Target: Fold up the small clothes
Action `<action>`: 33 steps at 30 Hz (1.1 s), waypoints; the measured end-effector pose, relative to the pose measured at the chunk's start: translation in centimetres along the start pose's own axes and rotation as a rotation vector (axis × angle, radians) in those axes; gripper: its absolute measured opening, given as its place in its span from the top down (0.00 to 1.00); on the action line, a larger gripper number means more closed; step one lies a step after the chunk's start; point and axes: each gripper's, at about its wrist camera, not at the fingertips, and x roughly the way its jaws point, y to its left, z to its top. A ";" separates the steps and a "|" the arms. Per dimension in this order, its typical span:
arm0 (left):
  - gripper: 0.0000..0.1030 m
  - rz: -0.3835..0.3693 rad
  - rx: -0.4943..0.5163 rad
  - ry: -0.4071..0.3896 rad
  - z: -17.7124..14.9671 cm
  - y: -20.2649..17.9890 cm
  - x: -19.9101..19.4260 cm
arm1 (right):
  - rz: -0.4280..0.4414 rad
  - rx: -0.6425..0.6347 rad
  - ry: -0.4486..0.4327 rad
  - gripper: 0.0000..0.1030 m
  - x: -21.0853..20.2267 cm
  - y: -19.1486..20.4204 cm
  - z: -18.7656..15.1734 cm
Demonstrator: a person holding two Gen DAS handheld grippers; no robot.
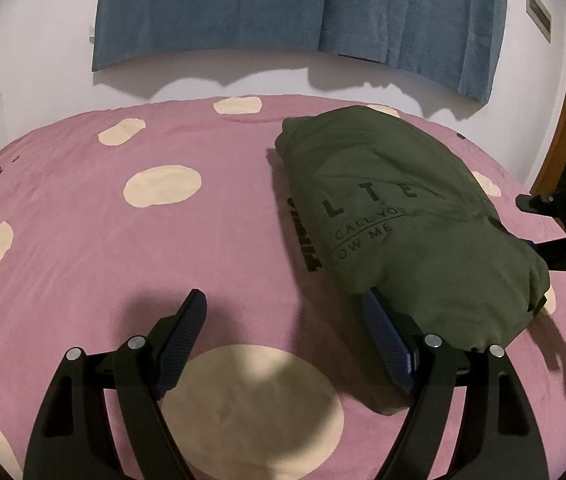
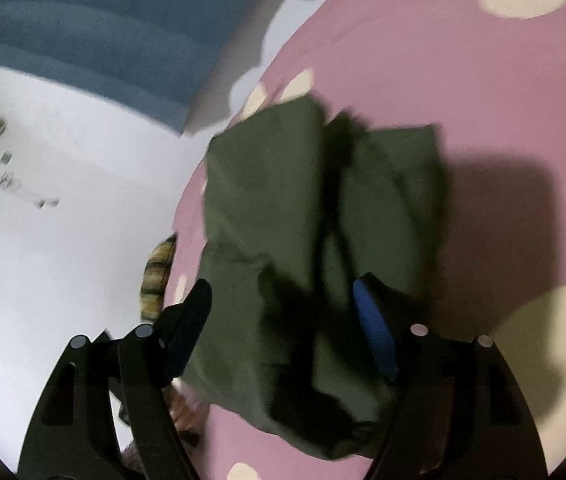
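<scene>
Because it is soft cotton lying in several layers, the olive green T-shirt (image 1: 399, 216) is looking light and limp, likely to sag and slide apart if lifted by one ply. It is lying folded on the pink dotted bed (image 1: 131, 248), at about two o'clock in the left wrist view. A better hold would be pinching all layers together at a folded edge or corner. The left gripper (image 1: 285, 312) is hovering with its fingers spread, the right-hand one touching the shirt's near edge at five o'clock. In the blurred right wrist view, the right gripper (image 2: 283, 300) is showing fingers spread around the cloth (image 2: 283, 220), not visibly clamping it.
</scene>
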 end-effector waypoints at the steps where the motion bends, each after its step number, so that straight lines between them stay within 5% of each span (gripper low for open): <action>1: 0.23 0.001 0.001 0.000 0.0 0.0 0.0 | -0.024 -0.021 0.022 0.30 0.9 0.4 0.1; 2: 0.23 0.002 0.003 0.000 0.0 0.0 0.0 | -0.046 -0.034 0.038 0.31 1.6 0.7 0.2; 4: 0.23 0.005 0.004 0.001 0.0 0.0 0.0 | -0.096 -0.048 0.061 0.57 2.9 1.0 0.3; 10: 0.23 0.005 0.002 0.007 0.0 0.1 0.0 | -0.125 -0.111 0.067 0.86 3.2 2.6 -0.1; 21: 0.23 -0.025 -0.010 -0.032 0.9 0.6 -2.3 | -0.115 -0.240 -0.117 0.93 -2.7 8.6 0.1; 33: 0.22 -0.067 -0.005 0.016 0.3 -0.8 -0.9 | -0.149 -0.043 -0.081 0.93 -1.6 -1.5 -1.4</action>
